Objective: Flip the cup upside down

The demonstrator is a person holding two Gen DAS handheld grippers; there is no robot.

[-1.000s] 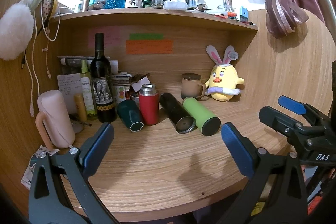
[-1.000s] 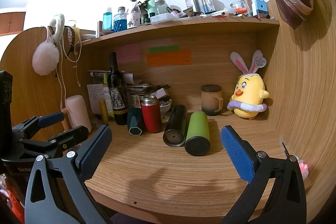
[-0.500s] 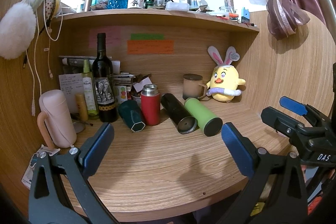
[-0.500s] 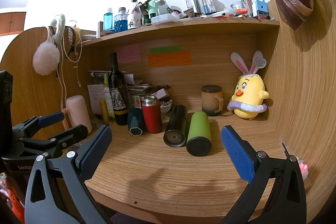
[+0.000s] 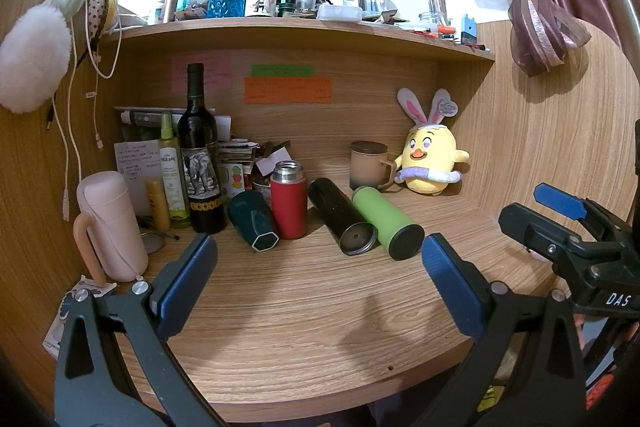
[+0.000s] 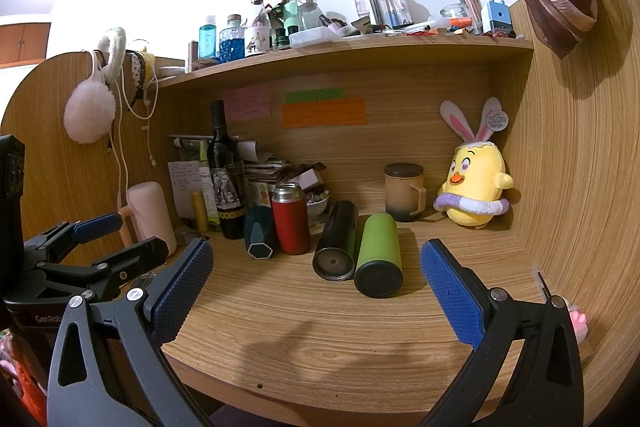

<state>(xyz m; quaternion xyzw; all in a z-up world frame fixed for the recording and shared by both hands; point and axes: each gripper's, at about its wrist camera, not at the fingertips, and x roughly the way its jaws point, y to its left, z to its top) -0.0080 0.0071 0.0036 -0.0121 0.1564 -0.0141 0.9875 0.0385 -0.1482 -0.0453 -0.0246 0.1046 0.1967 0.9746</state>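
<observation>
Right wrist view shows the right gripper (image 6: 316, 279) with jaws spread wide and empty, hovering over the wooden desk's (image 6: 320, 339) front edge. The left gripper (image 5: 320, 279) is likewise agape, holding nothing. Which cup is meant is unclear: the lidded beige ceramic mug (image 6: 403, 197) stands upright near the desk's back right corner, ungrasped, so flipping seems not yet begun.

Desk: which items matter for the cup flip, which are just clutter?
Job:
- green cup, lying on its side
- black cup, on its side beside it
- left gripper, open
- right gripper, open

Clutter:
- red flask
- wine bottle
- lidded mug
- chick plush
- pink bottle
</observation>
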